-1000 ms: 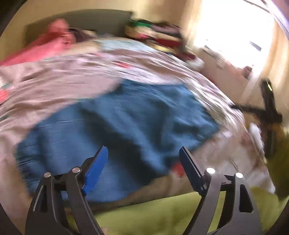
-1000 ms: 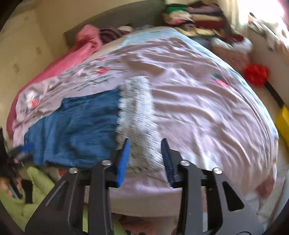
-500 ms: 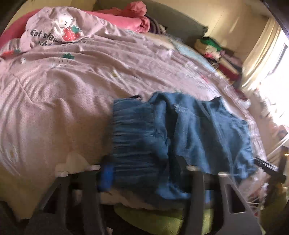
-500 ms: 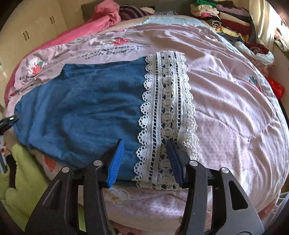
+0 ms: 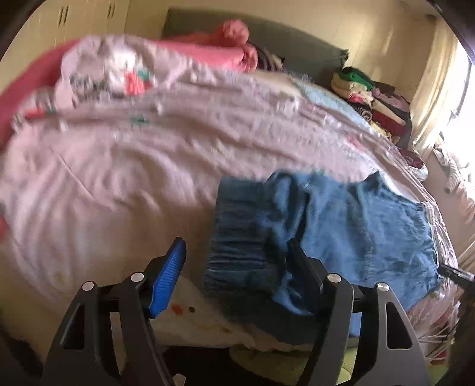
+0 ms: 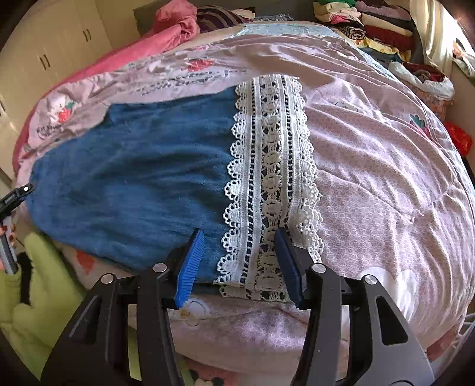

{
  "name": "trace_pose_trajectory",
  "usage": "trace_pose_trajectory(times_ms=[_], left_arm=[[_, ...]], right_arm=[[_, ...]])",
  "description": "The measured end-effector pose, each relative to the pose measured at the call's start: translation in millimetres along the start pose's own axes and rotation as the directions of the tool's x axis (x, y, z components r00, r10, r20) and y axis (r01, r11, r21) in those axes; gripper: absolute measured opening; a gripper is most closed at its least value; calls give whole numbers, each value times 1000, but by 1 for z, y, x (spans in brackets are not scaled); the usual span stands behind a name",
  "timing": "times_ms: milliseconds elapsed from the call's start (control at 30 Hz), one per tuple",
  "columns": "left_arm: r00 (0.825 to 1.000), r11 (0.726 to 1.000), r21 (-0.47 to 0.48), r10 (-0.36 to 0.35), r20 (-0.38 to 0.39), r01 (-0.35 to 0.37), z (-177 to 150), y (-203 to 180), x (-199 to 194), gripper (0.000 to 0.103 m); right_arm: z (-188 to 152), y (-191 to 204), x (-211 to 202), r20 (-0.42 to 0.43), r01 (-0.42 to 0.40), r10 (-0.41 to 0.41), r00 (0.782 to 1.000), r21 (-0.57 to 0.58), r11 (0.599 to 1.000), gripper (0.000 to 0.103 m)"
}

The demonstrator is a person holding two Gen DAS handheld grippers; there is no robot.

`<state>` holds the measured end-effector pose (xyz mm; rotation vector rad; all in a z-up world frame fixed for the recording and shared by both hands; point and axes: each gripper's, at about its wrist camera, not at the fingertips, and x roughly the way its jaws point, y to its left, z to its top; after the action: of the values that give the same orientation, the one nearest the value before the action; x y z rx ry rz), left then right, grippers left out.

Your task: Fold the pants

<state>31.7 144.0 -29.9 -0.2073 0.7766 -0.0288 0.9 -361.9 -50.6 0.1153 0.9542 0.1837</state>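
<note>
Tools first, nearest the cameras. Left tool [image 5: 234,264]: jaws apart, just opened further, straddling the gathered waistband of the blue pants [image 5: 341,225] at the bed's near edge; pads not pressing. Right tool [image 6: 237,255]: jaws apart, just opened further, either side of the white lace hem [image 6: 273,166]; no grip seen. Pants lie spread flat across the pink quilt [image 6: 386,166]. Far: rolled pink blanket [image 5: 225,50], stacked folded clothes [image 6: 377,26] far right.
</note>
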Motion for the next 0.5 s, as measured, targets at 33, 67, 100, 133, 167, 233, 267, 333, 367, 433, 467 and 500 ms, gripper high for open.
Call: trace_pose_trajectory(times_ms=[33,67,100,133,167,233,267,333,367,433,467,500], left_arm=[[1000,1000,14,8,28,-8,3,-4,-10,75],[999,999,31,6,52,-7,7,-9,-20,82],[997,999,53,-7,72,3,13,-15,-29,85],[996,997,74,-24,87,17,18,-21,-35,85],[995,995,90,-40,94,32,22,-26,-38,86],[991,989,127,-91,96,79,33,-44,-40,88],[989,986,138,-111,93,98,36,-51,-40,88],[985,976,159,-162,63,150,45,-68,-32,88],[981,969,167,-189,46,179,49,-77,-27,88],[970,952,188,-245,3,240,56,-97,-14,88],[964,943,203,-265,-25,265,61,-109,-3,88],[961,937,216,-272,-45,275,62,-118,6,88]], right_arm=[[3,-1,-4,16,-14,14,1000,12,1000,49],[7,-3,-11,46,-20,19,999,21,1000,51],[11,-4,-14,63,-18,17,998,21,1000,52],[16,-5,-17,82,-16,14,996,20,1000,53],[23,-7,-20,103,-12,10,995,18,1000,53],[38,-14,-21,128,-11,7,992,29,1000,53],[45,-17,-21,138,-20,14,990,36,999,53],[63,-25,-18,158,-34,26,987,49,998,53],[71,-28,-16,161,-30,22,987,47,998,53],[83,-33,-10,160,-20,14,987,41,999,53],[91,-36,-5,160,-20,14,987,40,999,53],[98,-38,-1,156,-37,31,987,33,999,53]])
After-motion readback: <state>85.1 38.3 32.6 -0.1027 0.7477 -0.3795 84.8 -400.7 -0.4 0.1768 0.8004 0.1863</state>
